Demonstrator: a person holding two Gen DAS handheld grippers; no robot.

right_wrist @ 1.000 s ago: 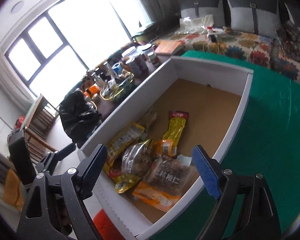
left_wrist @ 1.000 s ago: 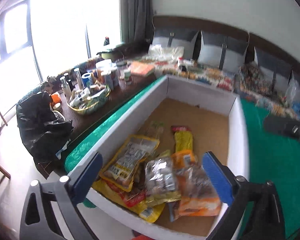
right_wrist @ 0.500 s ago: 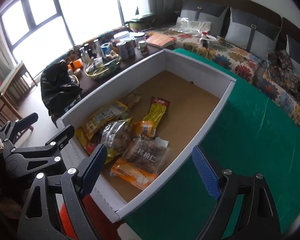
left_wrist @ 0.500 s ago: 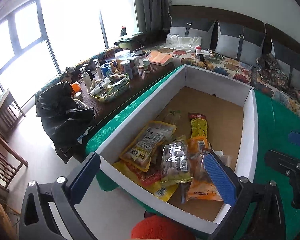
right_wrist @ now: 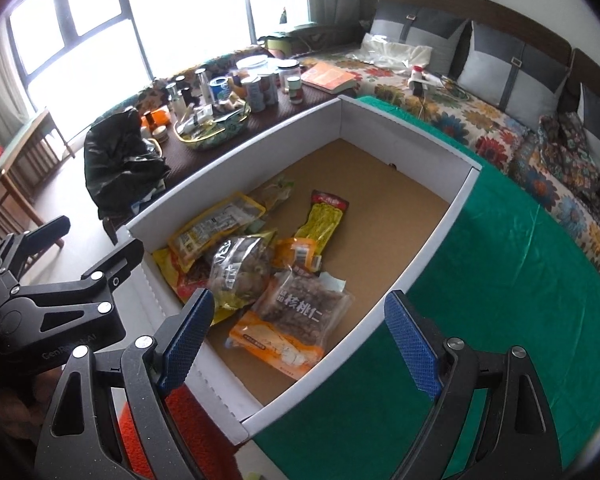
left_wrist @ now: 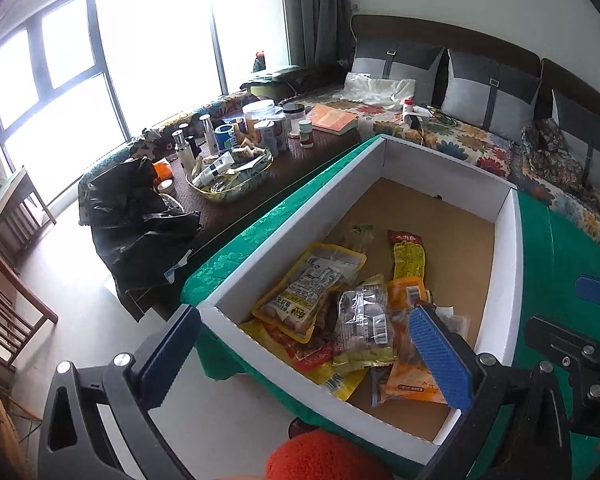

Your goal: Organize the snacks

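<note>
The snacks point(right_wrist: 260, 264) lay heaped in the box point(right_wrist: 432, 236), ahead of and below both tools. The right gripper point(right_wrist: 300, 344) gaped wide, empty, above the box's near corner. The left gripper point(left_wrist: 300, 360) also hung wide and empty, touching nothing.

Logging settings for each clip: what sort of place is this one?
Most likely a home living room: a long sofa with grey cushions, a dark table crowded with bottles and jars, and big windows.

Both wrist views above shared box point(left_wrist: 504, 280)
</note>
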